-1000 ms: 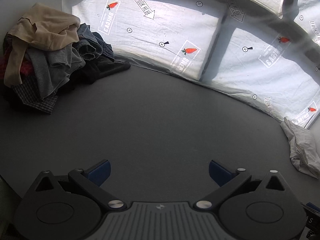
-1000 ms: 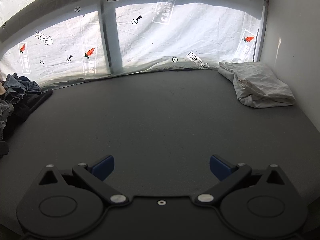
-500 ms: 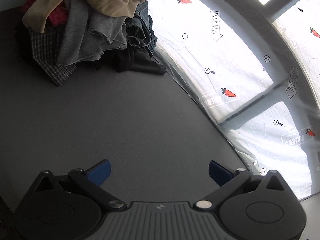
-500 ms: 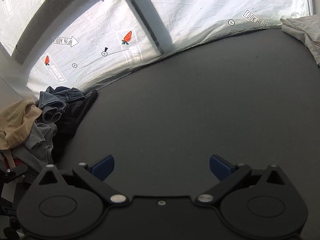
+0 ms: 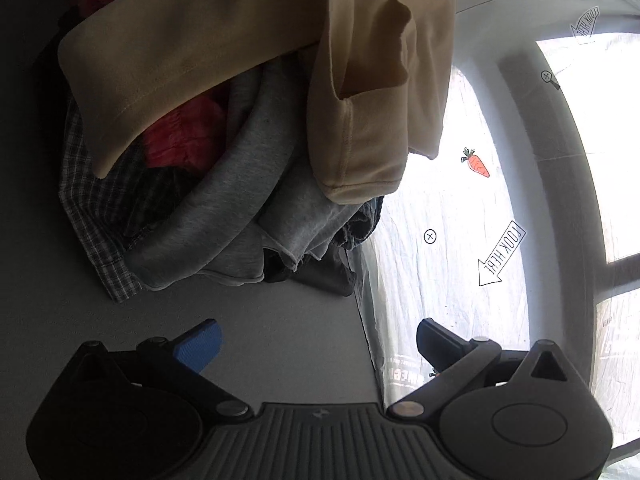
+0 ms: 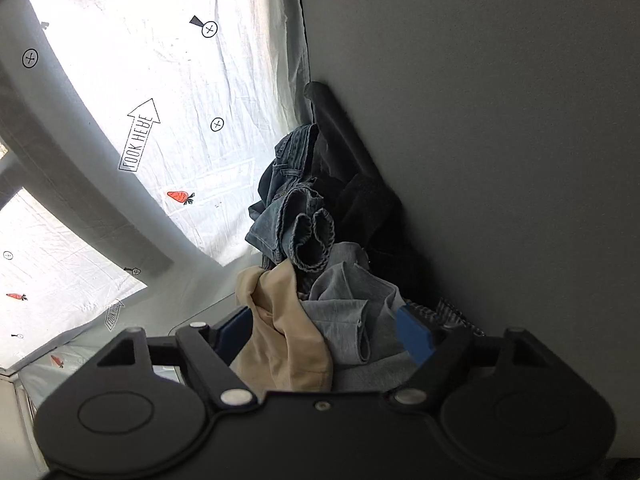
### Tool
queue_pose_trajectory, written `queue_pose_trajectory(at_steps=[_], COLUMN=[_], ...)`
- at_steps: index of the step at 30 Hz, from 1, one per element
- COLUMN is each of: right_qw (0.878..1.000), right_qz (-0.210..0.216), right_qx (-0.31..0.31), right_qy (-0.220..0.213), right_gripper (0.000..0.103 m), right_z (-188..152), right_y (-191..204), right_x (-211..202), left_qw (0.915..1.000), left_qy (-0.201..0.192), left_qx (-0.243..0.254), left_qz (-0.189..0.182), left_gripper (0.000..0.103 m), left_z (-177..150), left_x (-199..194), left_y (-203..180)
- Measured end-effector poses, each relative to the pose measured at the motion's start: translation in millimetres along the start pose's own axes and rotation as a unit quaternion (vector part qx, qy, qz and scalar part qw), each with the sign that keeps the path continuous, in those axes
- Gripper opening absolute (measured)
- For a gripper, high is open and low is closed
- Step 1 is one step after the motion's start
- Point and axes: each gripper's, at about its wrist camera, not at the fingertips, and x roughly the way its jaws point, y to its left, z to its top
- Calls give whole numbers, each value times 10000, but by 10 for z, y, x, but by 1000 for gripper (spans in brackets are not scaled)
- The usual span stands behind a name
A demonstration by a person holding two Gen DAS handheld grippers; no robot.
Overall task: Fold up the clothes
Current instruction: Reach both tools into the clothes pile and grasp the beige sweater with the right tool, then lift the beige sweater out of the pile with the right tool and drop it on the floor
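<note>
Where the printed sheet (image 5: 460, 208) hangs at three o'clock, mirrored arrows read "LOOK HERE" among carrots. Clothes pile (image 5: 224, 168) on the grey table (image 5: 280, 340), at eleven o'clock: tan garment (image 5: 240, 40) over grey, red and checked cloth. Left gripper (image 5: 318, 342): jaws spread, empty. Right gripper (image 6: 326, 334): jaws spread, tan and grey cloth lying between them.
</note>
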Motion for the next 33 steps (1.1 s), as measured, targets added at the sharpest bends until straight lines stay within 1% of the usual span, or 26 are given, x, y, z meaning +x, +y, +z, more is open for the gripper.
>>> queue_pose_trajectory(at_steps=[1,2,3,4,6,8,11,13,18,20,22,24,25,26,27,28,30,33], right_qw=[9999,9995,9990,9982,9966,9944,9897,9871,9849,9845,9841,9852,9859,9866,9872,9876,9871,9798], right_qz=[-36,-73,-100,-120,-179,-237,-228,-232,-113,84,234,241,235,287,363,498,840,1455], right_qx=[-52,-99,-122,-133,-56,34,194,253,425,480,480,435,404,363,318,215,-59,-456], right_qy=[147,274,412,564,800,1026,1398,1562,1676,1684,1693,1641,1606,1564,1522,1472,1361,1293], right_gripper=[65,62,56,47,35,35,35,35,39,40,47,48,44,37,16,7,5,4], right_z=[-19,-42,-64,-82,-143,-215,-339,-402,-486,-507,-522,-530,-529,-533,-541,-550,-572,-568], right_y=[34,69,96,119,118,83,-11,-54,-116,-106,-79,-38,-15,21,62,125,276,587], right_x=[232,419,633,879,1249,1543,1773,1883,2055,2076,2082,2086,2092,2087,2077,2044,1948,1697], left_qw=[9999,9996,9990,9982,9963,9945,9918,9896,9877,9872,9867,9869,9871,9875,9879,9883,9903,9933], left_qy=[-82,-158,-234,-309,-413,-480,-559,-595,-630,-632,-621,-616,-614,-605,-587,-569,-587,-653], left_qx=[-108,-243,-377,-511,-749,-917,-1124,-1288,-1407,-1443,-1483,-1471,-1452,-1431,-1409,-1388,-1221,-880], left_qz=[7,5,3,1,60,142,222,223,255,249,246,259,266,268,269,271,297,354], left_gripper=[102,101,101,101,101,101,101,101,101,101,101,101,101,101,101,101,101,101], left_z=[92,171,250,329,454,554,674,745,858,886,906,923,931,939,945,951,954,951], left_x=[15,29,44,59,86,115,147,153,139,137,143,153,159,163,166,169,145,88], left_y=[40,83,126,168,245,307,374,410,411,404,396,370,351,326,295,263,144,-75])
